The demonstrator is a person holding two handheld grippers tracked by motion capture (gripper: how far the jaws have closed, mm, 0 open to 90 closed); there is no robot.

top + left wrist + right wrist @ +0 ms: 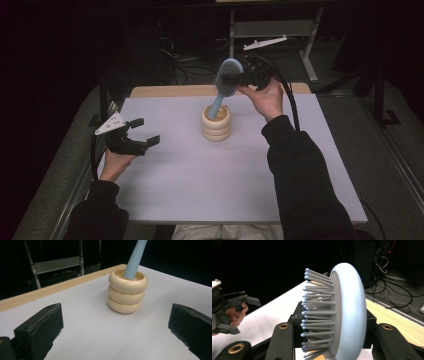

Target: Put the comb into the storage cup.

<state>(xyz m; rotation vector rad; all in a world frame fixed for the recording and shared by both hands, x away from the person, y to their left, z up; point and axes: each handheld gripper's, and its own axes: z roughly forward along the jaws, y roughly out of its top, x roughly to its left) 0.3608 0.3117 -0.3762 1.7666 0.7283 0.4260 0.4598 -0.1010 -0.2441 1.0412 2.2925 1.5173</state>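
Blue hairbrush (226, 80) clamped in right claw (239, 79), handle inside cream holder (216, 125); left claw (142, 131) open

The white table (200, 185) lies bare from six o'clock up to the middle. The one obstacle standing on it is the cream ringed holder (216, 123), just past centre toward twelve. A blue hairbrush (225, 82) slants out of its mouth toward one o'clock, clamped in the right gripper (250, 76), blocking passage above. The left gripper (136, 134) hangs spread wide at nine o'clock, well apart from the holder.
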